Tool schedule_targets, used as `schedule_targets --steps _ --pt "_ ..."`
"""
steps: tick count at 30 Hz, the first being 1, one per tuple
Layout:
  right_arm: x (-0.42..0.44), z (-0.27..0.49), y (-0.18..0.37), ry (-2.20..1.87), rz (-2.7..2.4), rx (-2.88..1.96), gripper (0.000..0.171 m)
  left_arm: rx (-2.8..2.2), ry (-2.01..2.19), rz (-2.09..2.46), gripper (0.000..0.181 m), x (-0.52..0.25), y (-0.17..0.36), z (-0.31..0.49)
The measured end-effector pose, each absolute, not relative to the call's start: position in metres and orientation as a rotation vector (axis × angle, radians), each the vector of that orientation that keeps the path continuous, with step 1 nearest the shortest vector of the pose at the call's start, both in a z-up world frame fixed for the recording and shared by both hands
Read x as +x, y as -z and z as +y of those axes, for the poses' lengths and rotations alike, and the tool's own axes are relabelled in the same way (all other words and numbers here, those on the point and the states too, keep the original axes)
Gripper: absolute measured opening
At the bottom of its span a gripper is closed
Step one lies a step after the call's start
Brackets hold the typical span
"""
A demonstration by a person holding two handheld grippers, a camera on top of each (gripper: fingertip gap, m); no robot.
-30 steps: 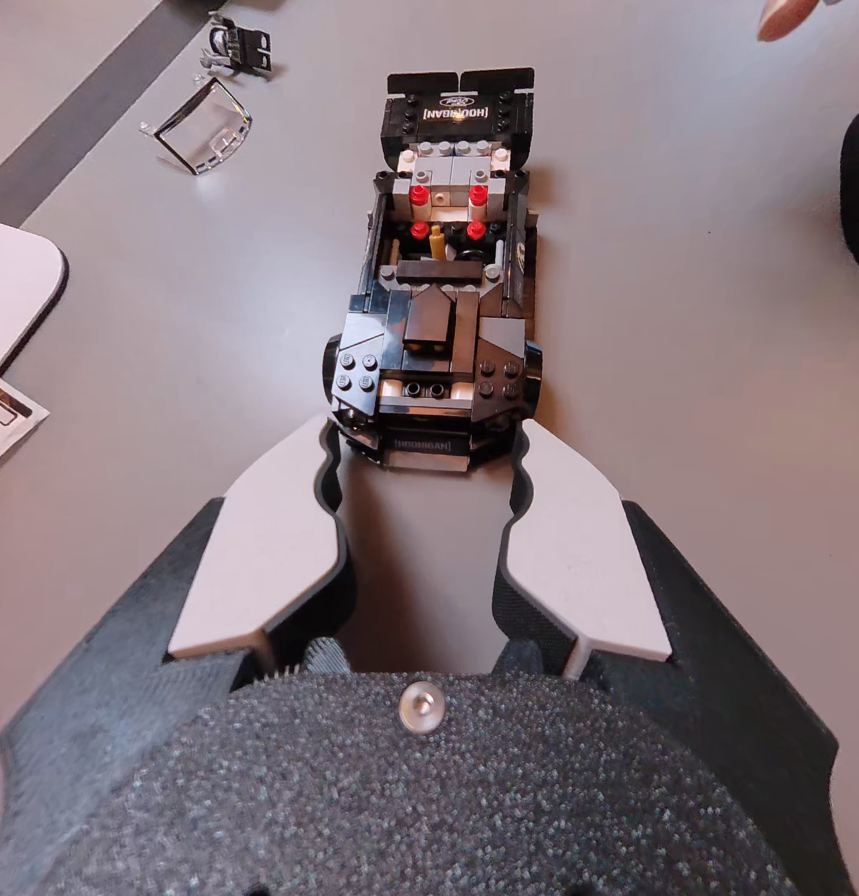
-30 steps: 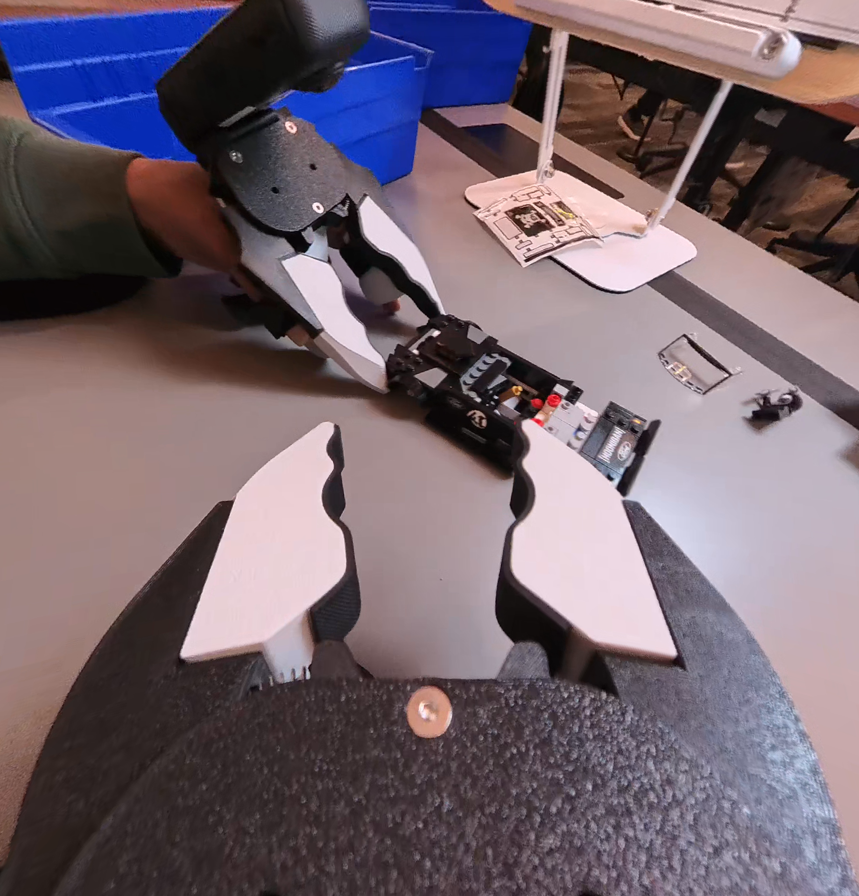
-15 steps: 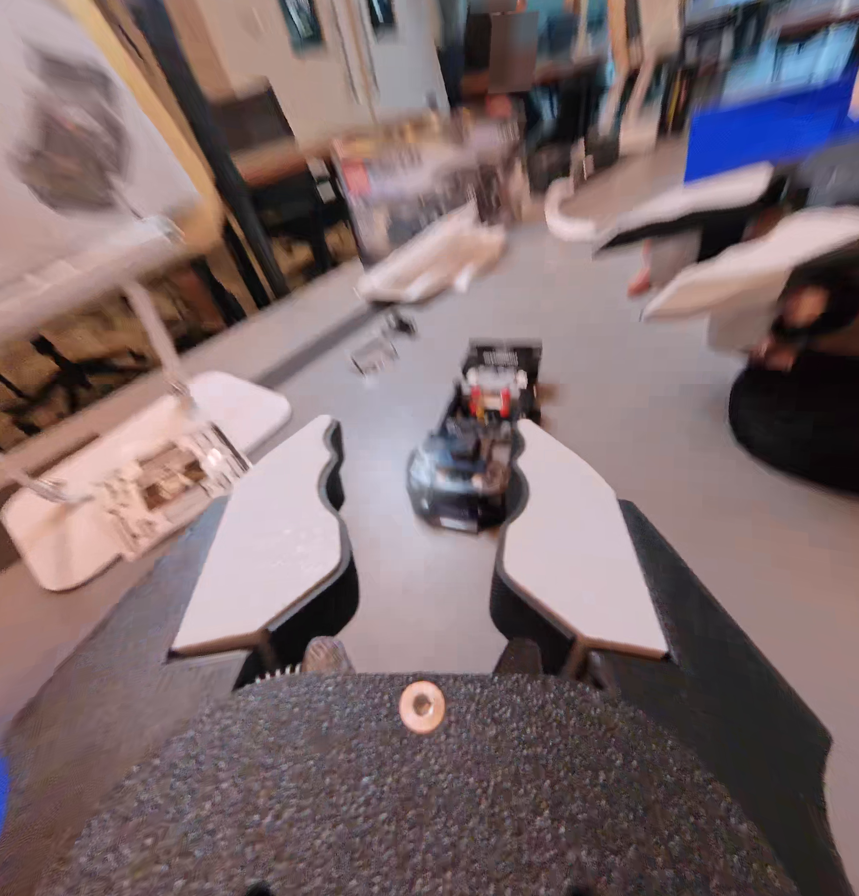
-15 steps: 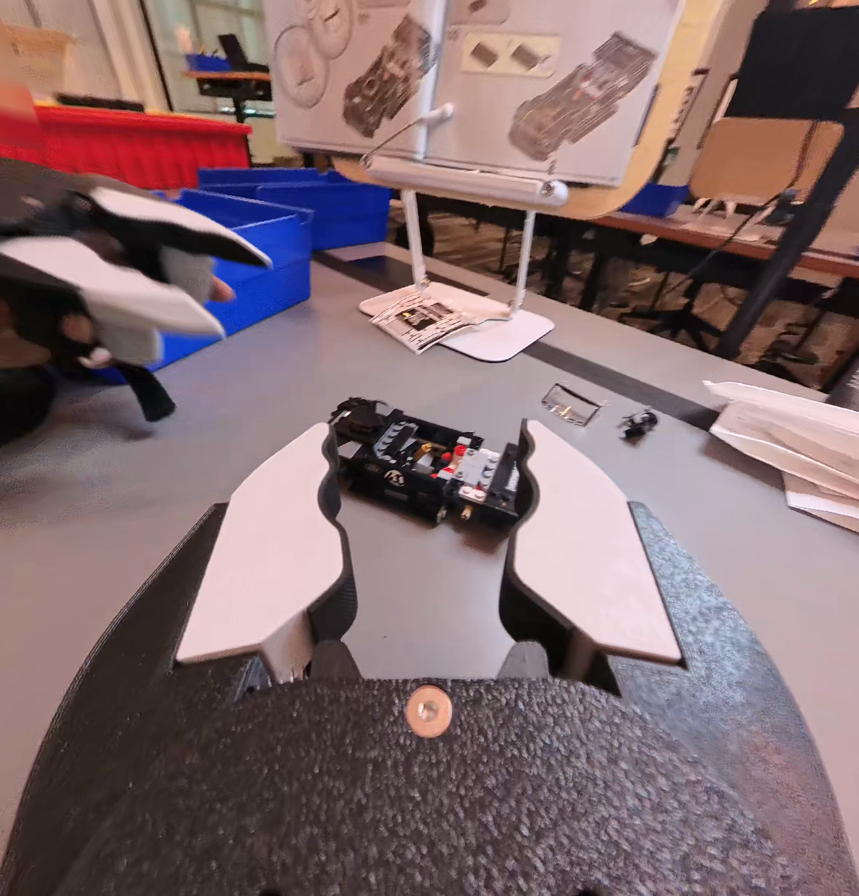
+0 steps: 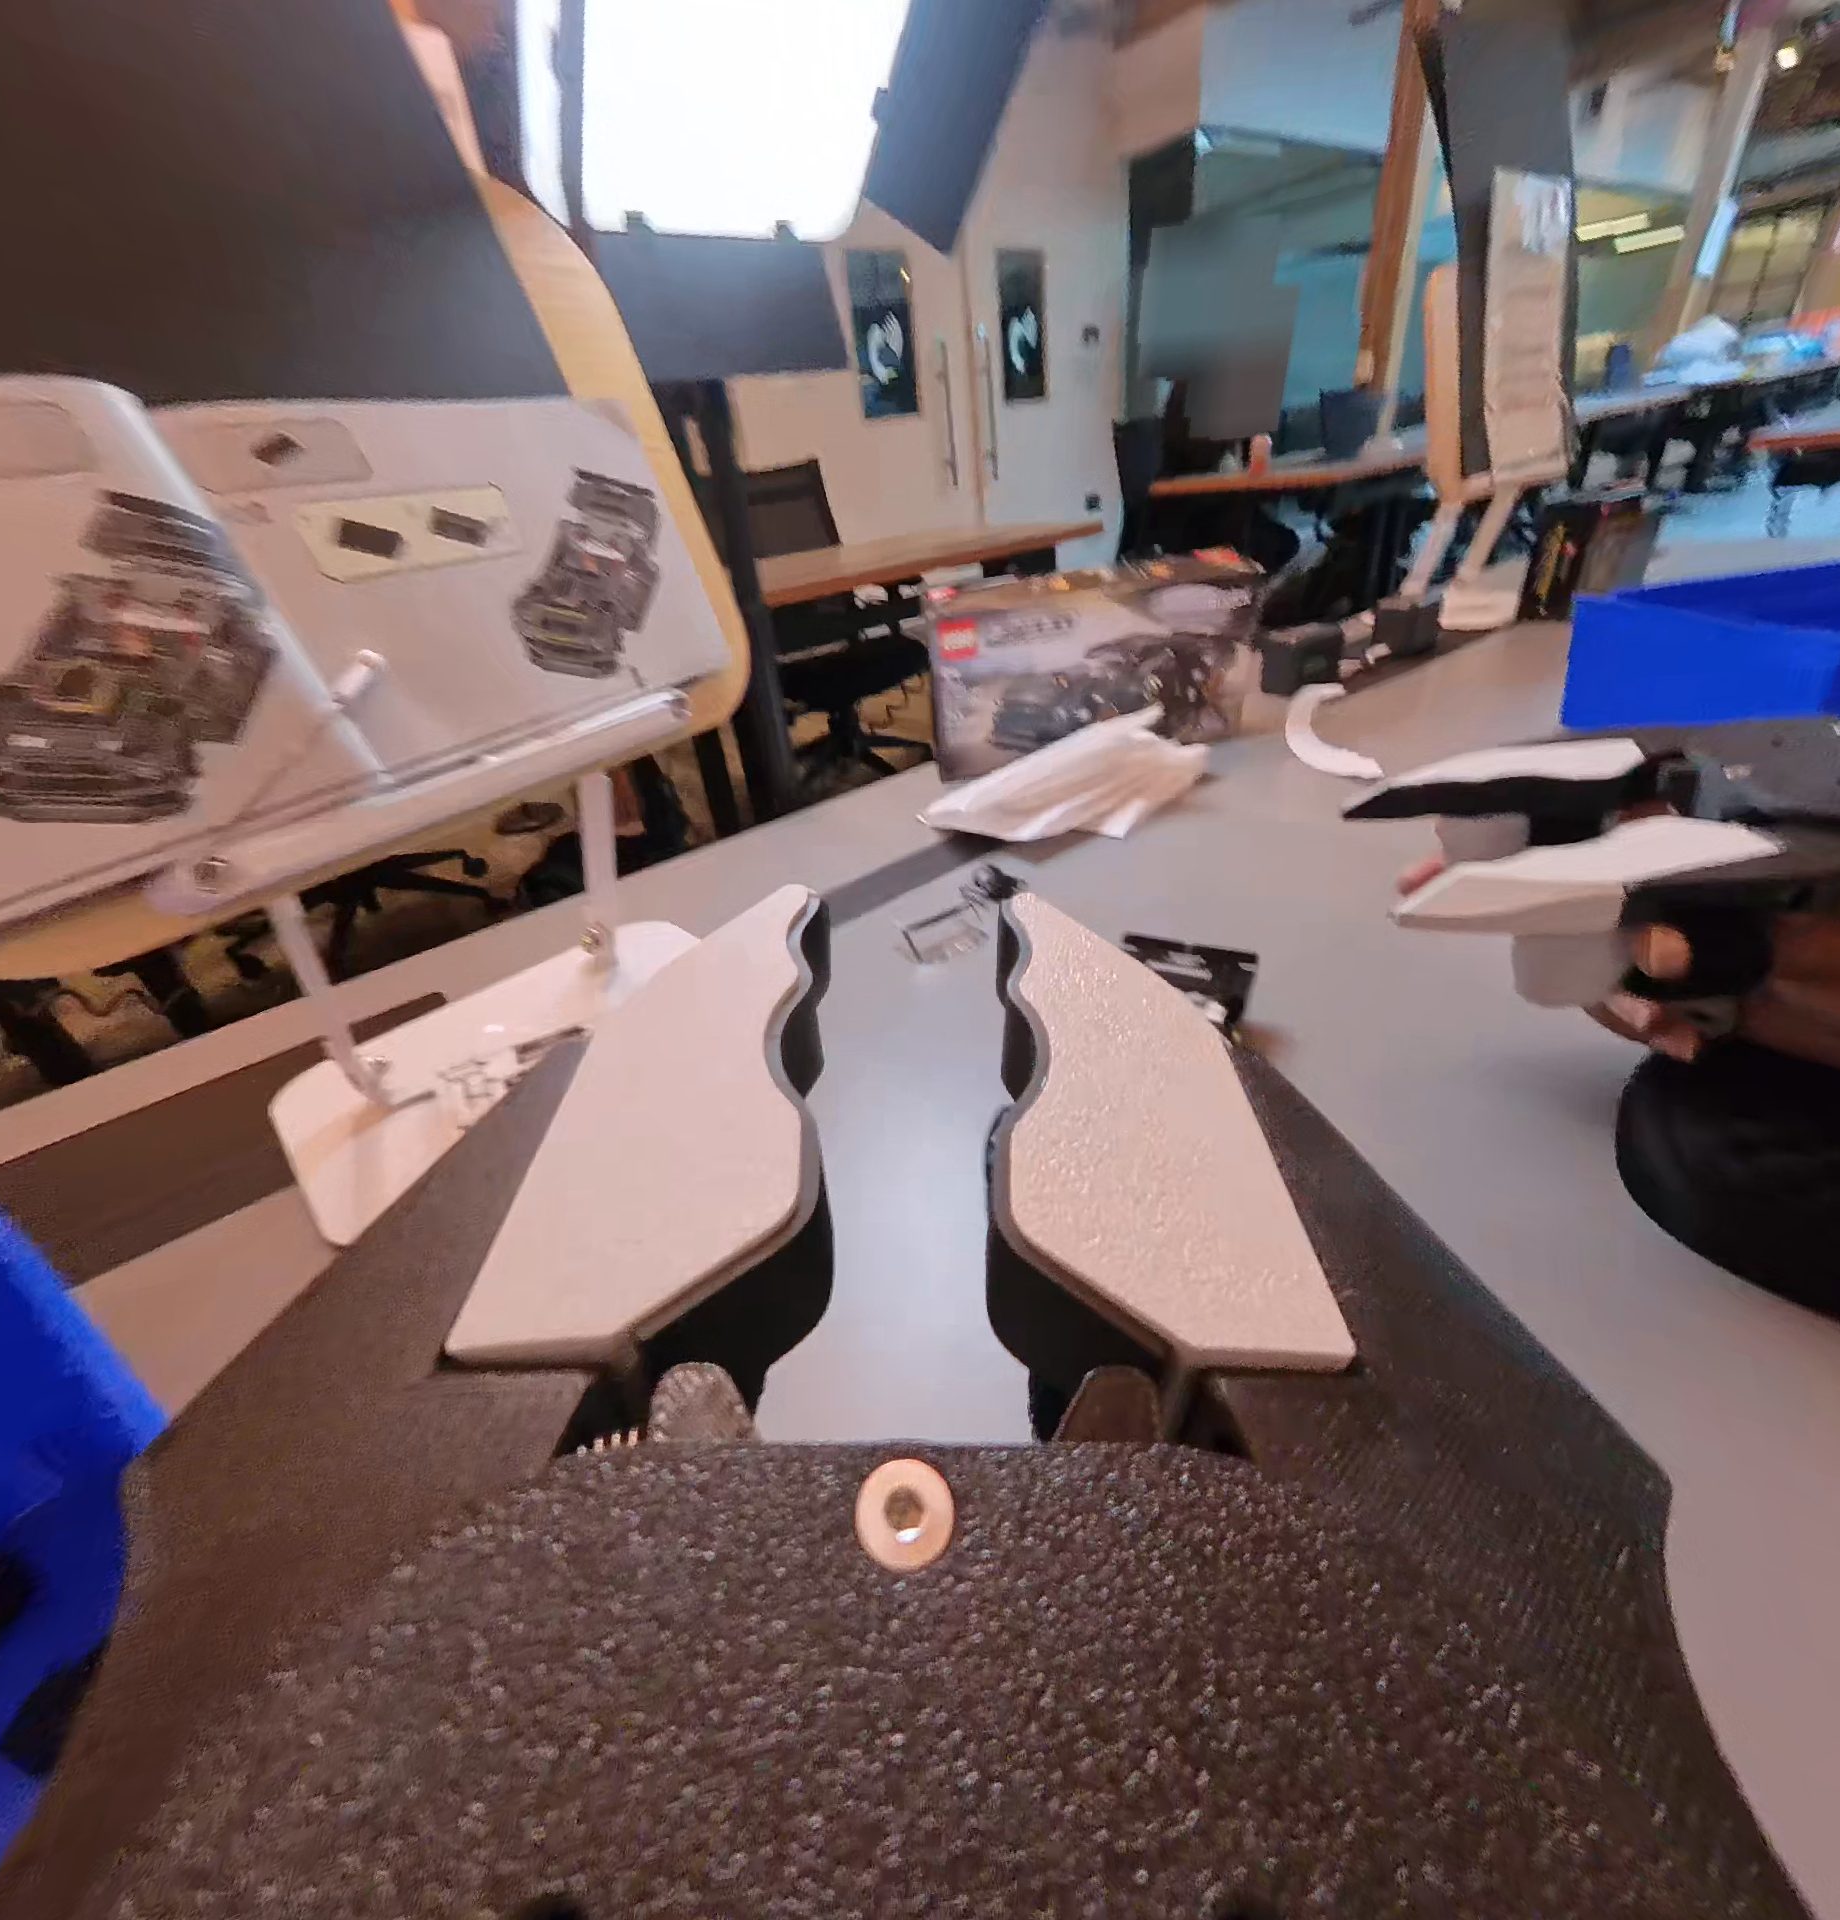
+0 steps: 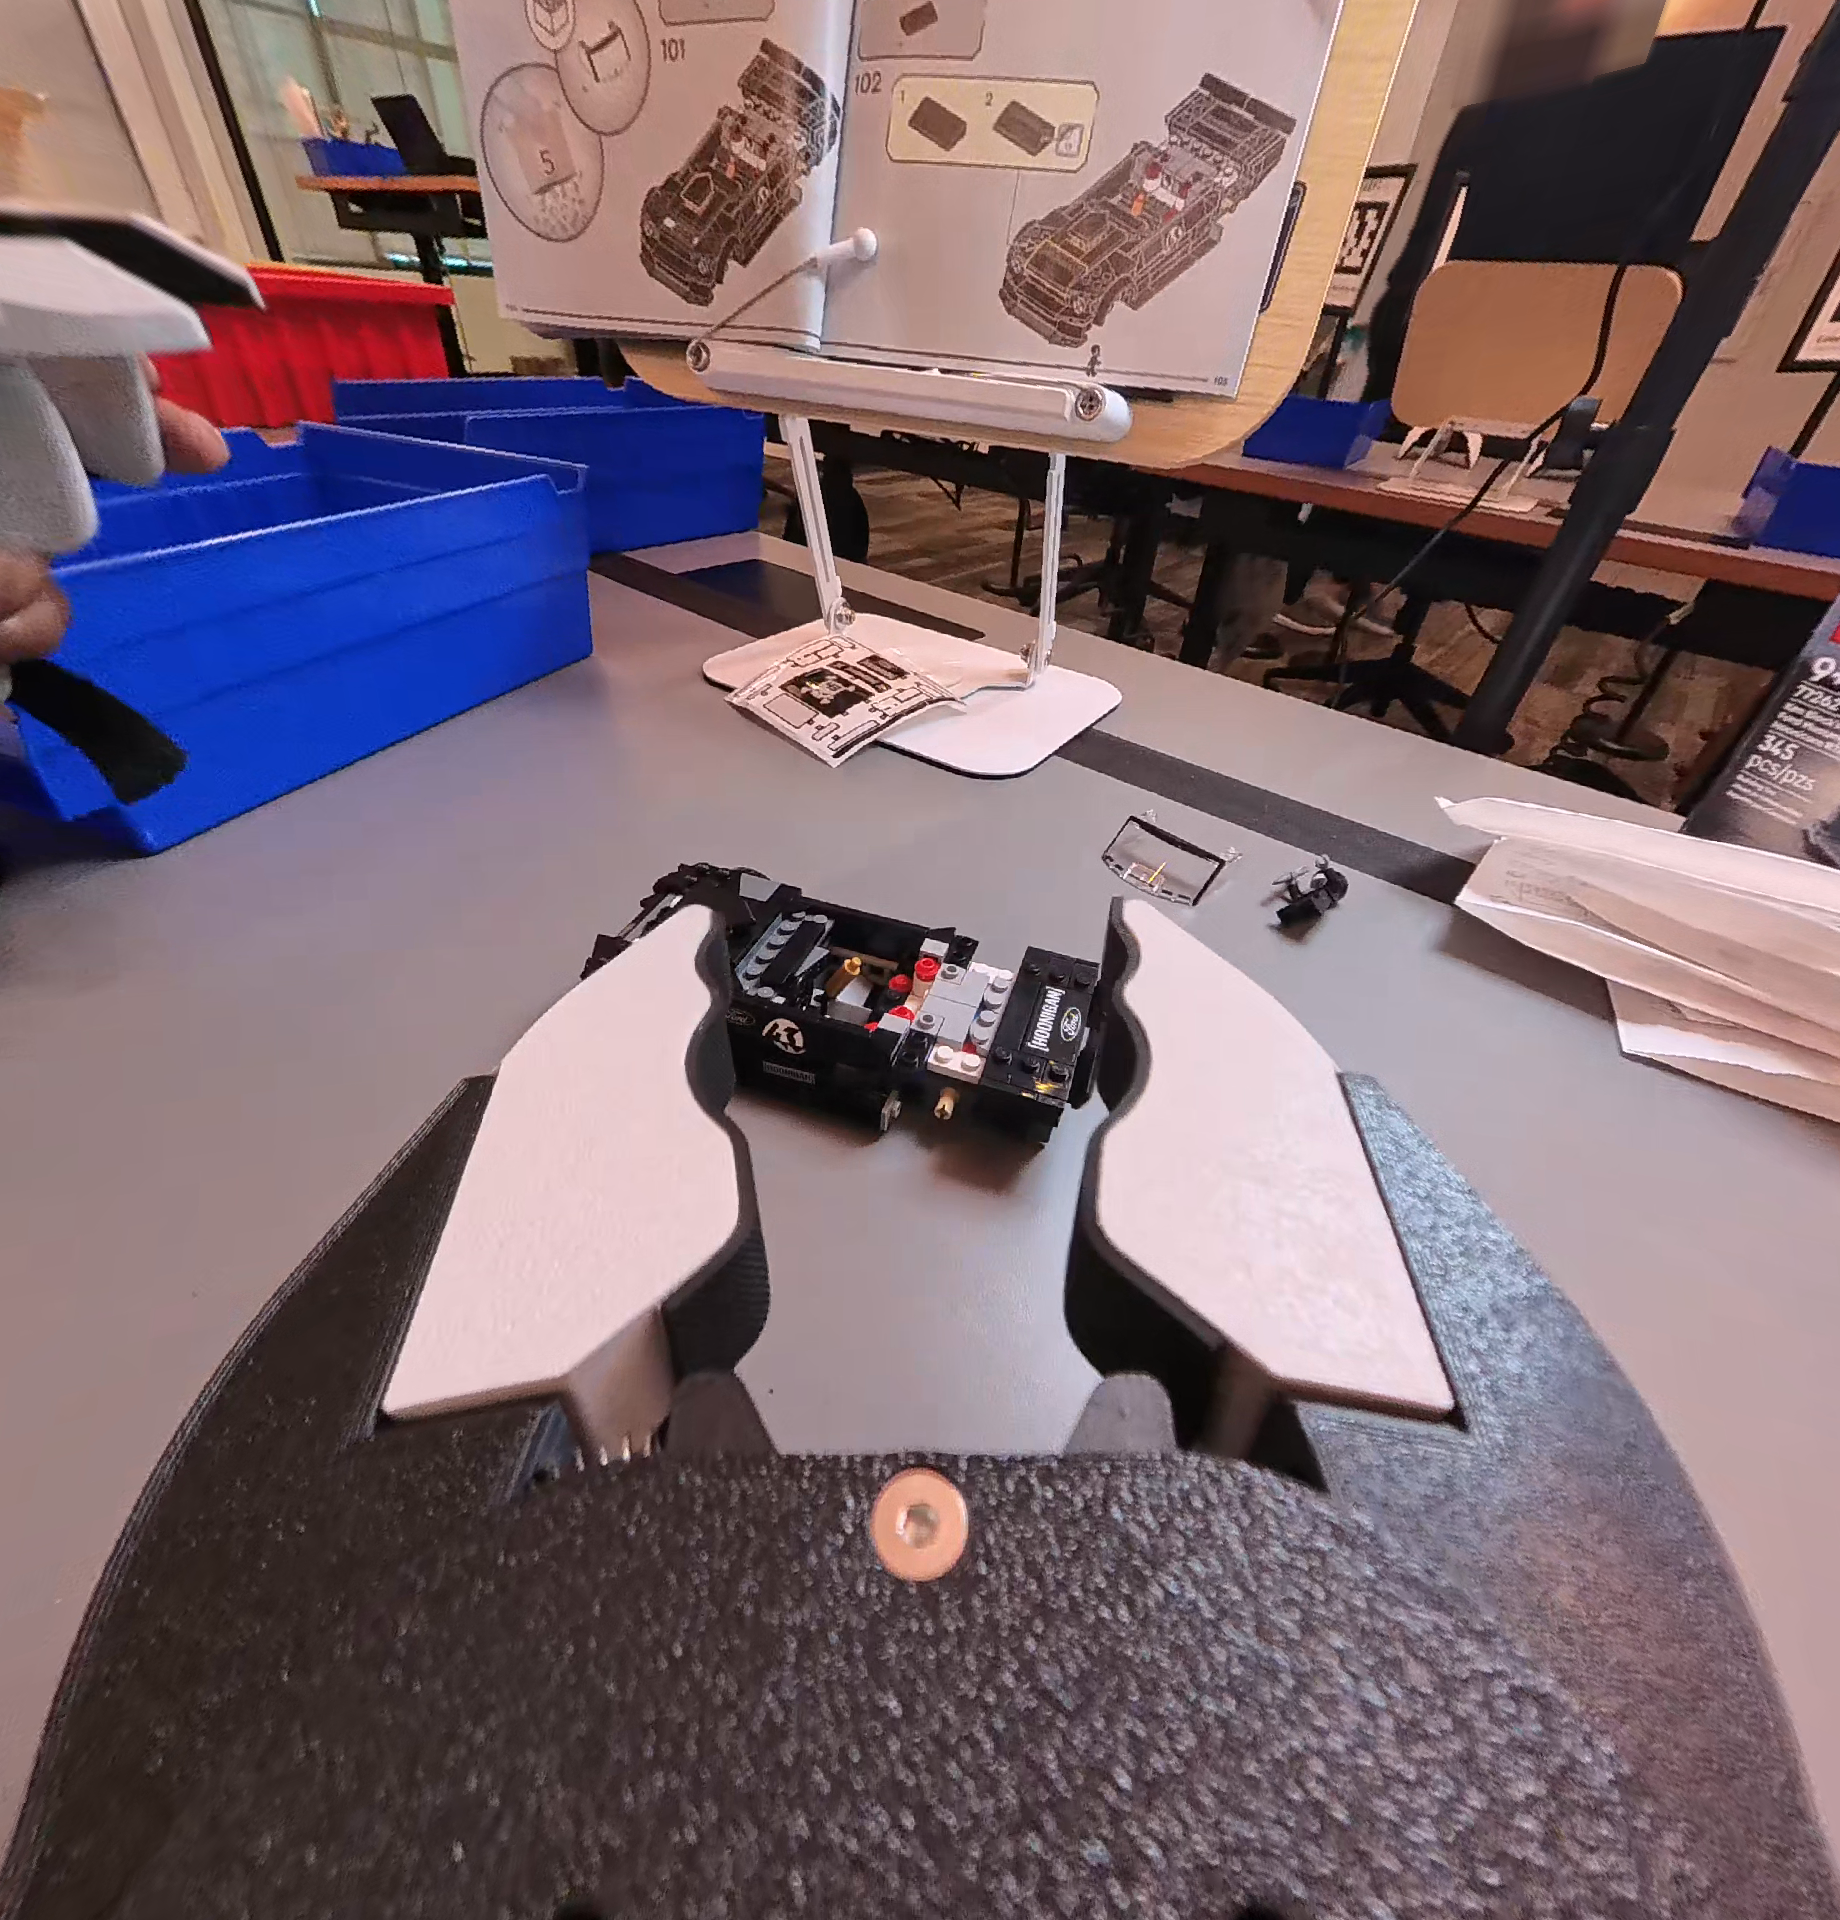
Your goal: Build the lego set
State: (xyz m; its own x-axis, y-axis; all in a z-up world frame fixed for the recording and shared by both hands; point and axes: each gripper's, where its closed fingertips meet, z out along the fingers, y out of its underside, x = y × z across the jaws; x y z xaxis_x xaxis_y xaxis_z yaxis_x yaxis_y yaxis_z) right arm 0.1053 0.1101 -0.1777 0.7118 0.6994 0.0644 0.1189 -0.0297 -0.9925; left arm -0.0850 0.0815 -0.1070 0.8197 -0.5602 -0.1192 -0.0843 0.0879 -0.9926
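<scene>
Both grippers carry nothing: left gripper (image 5: 908,914) is raised beside the blue bins (image 6: 303,582), jaws parted to a narrow gap, with the instruction booklet (image 6: 895,177) on its stand ahead; right gripper (image 6: 911,935) hovers low over the table (image 6: 272,987), jaws wide, the half-built black car (image 6: 874,1013) lying between its fingertips but not gripped. Next parts look like the clear windshield (image 6: 1165,847) and a small black piece (image 6: 1309,885) further right, near the paper bags (image 6: 1674,935). I'd check the booklet step first, pin the car by its flat sides, then press each part straight down onto the studs.
</scene>
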Motion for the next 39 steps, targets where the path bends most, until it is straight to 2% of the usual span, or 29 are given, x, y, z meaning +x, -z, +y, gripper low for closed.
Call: schedule_targets --steps 3,6,10,14,15,32,39 --pt "0.099 0.11 0.18 -0.54 -0.721 -1.572 0.061 -1.575 0.406 0.648 0.031 -0.058 0.142 0.081" --pt "0.091 0.119 0.191 -0.526 -0.765 -1.677 0.062 -1.756 0.419 0.767 0.04 -0.038 0.194 0.088" --pt "0.107 0.149 0.213 -0.404 -0.76 -1.9 0.068 -1.981 0.521 0.876 0.073 -0.024 0.247 0.097" --pt "0.111 0.155 0.244 -0.583 -0.812 -2.121 0.066 -2.113 0.623 0.902 0.1 -0.018 0.272 0.111" --pt "0.107 0.154 0.248 -0.636 -0.835 -2.14 0.066 -2.096 0.635 0.904 0.101 -0.016 0.269 0.116" --pt "0.073 0.182 0.255 -0.944 -1.414 -2.037 0.061 -2.069 0.87 1.016 0.09 0.003 0.263 0.069" --pt "0.065 0.184 0.256 -0.983 -1.502 -1.994 0.056 -2.07 0.745 1.003 0.082 -0.012 0.267 0.078"
